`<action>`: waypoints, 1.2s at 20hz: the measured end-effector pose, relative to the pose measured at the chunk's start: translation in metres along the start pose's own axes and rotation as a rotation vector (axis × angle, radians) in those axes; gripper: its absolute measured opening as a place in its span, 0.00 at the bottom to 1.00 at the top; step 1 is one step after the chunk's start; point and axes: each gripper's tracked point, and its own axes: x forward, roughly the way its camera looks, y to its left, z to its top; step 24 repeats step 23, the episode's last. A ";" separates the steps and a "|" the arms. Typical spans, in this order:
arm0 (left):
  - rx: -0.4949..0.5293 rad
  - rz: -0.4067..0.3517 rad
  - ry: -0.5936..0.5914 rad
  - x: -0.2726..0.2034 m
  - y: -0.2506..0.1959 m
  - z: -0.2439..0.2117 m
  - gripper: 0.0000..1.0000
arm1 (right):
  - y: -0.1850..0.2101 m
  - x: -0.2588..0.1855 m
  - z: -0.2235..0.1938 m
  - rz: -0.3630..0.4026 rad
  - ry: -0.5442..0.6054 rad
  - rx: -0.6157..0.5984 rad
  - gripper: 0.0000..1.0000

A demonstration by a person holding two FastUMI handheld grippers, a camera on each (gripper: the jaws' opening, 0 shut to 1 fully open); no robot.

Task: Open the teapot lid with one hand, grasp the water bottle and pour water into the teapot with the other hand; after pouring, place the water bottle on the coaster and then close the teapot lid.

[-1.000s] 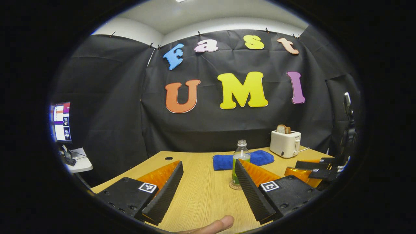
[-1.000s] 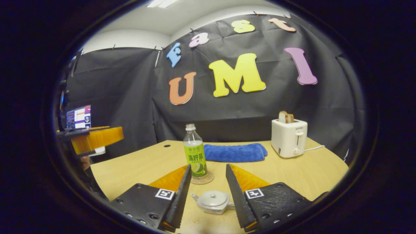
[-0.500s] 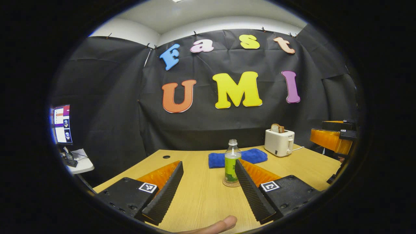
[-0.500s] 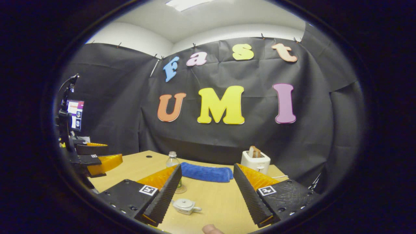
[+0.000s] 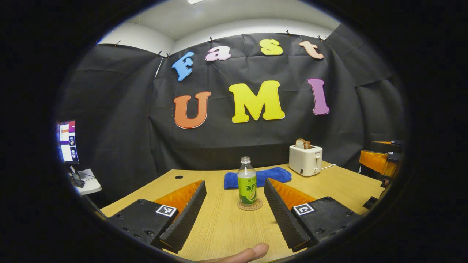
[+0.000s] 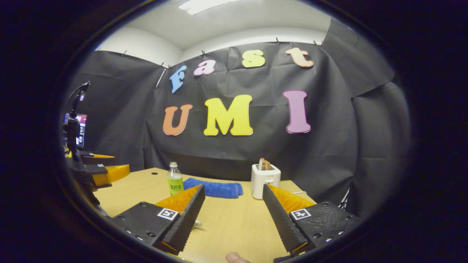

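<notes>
The clear plastic water bottle with the green label (image 5: pixel 247 181) stands upright on the round cork coaster (image 5: pixel 250 205) near the middle of the pale wooden tabletop (image 5: pixel 223 226), and the cap looks to be off. In the left gripper view it sits at about 12 o'clock between the left gripper (image 5: pixel 234 213) fingers, well beyond their tips; a second ago it was half hidden behind the right-hand finger, so the view has swung to centre it. That gripper is released, holding nothing, with a fingertip of the person's hand (image 5: pixel 248 253) at 6 o'clock.

The right gripper (image 6: pixel 232 219) is likewise spread wide and empty. A second ago its view looked down on the small white teapot with its lid seated, just ahead of the fingers; now it has risen and drawn back, and the teapot is all but hidden behind the left-hand finger at about 7 o'clock, only a pale sliver (image 6: pixel 197 224) showing. The bottle (image 6: pixel 175 179) appears at 10 o'clock, with the blue folded towel (image 6: pixel 215 189) and the white toaster holding bread (image 6: pixel 265 179) behind it near 12 o'clock.

Bottle on the coaster, lid shut when last seen clearly, both grippers empty and pulled away: I judge the task essentially complete, though the lid's seating cannot be confirmed right now.
</notes>
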 end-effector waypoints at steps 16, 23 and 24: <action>-0.001 0.062 0.020 0.007 0.025 -0.009 1.00 | 0.003 0.010 -0.022 -0.005 0.048 -0.032 0.97; -0.006 0.048 0.012 0.008 0.021 -0.009 0.99 | 0.007 0.016 -0.032 -0.001 0.072 -0.032 0.95; -0.006 0.048 0.012 0.008 0.021 -0.009 0.99 | 0.007 0.016 -0.032 -0.001 0.072 -0.032 0.95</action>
